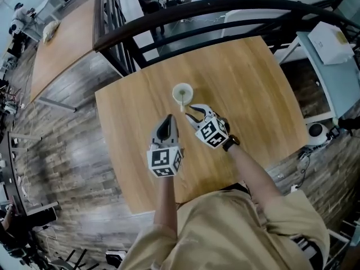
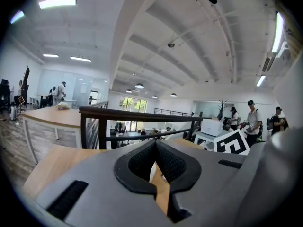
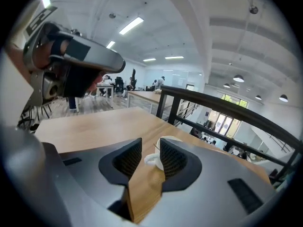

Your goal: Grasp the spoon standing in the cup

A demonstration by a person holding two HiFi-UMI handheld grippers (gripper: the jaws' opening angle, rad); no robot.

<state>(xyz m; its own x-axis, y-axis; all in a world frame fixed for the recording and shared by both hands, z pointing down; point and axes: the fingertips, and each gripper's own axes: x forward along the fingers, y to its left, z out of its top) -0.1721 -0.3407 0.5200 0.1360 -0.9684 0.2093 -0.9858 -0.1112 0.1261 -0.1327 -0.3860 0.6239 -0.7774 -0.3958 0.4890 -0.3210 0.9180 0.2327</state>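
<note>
- The right gripper [image 1: 192, 112] hangs just short of the cup [image 1: 182, 93], its fingers [image 3: 127, 160] narrowly apart and empty, apparently lined up on the spoon [image 1: 181, 101].
- The left gripper [image 1: 167, 121] hangs nearer the person, fingers together on nothing.
- The cup stands mid-surface [image 1: 253, 83]; the spoon shows only as a thin sliver, its bowl hidden inside.

No word, number or brand is showing clearly enough to read. The cubes on the left gripper [image 1: 167, 118] and the right gripper [image 1: 190, 113] are showing only black-and-white square patterns, with no letters or digits. A white box [image 1: 329, 40], lying on a side desk [image 1: 344, 79] beyond the worktop's right edge, is carrying a small dark mark that is too small to read.
</note>
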